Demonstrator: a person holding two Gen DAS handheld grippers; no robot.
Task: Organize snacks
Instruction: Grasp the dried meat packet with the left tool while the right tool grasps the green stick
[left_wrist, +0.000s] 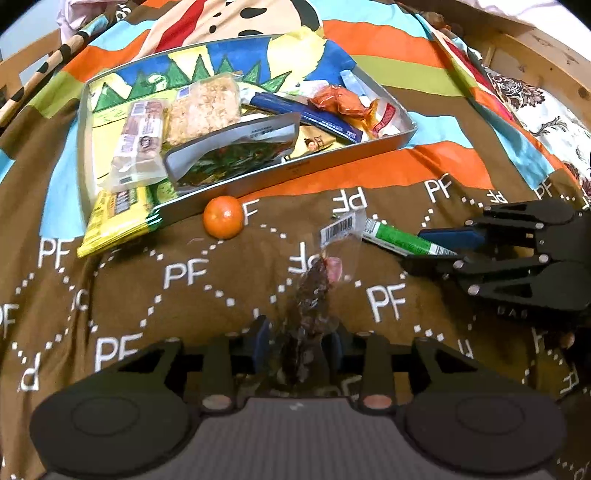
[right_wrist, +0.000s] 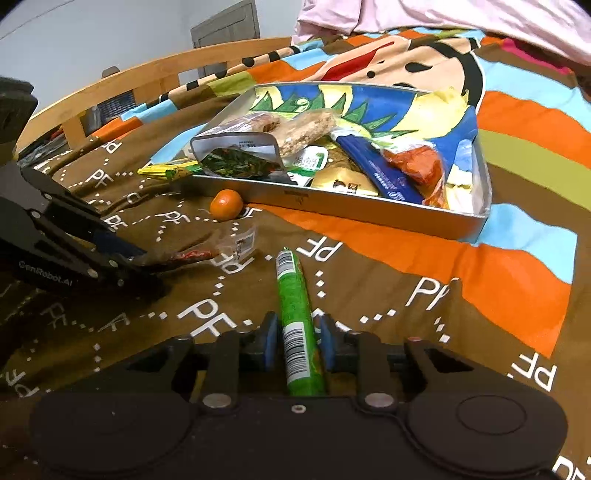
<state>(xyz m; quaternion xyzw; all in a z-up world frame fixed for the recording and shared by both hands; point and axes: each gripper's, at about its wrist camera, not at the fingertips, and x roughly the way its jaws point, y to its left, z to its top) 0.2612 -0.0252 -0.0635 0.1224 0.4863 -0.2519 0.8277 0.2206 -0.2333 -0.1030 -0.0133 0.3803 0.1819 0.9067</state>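
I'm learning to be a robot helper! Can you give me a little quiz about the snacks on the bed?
1. True or false: the orange fruit lies inside the tray.
2. What colour is the stick snack between the right tool's fingers?
3. What does the left tool hold: A) clear packet of dark snack, B) blue bar?

Key: 1 false; 2 green; 3 A.

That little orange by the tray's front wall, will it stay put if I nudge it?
Probably not. The orange is round and sits loose on the soft bedspread, so a nudge would likely roll it. The tray wall behind it may stop it. Its skin looks smooth, so it could slip from narrow jaws.
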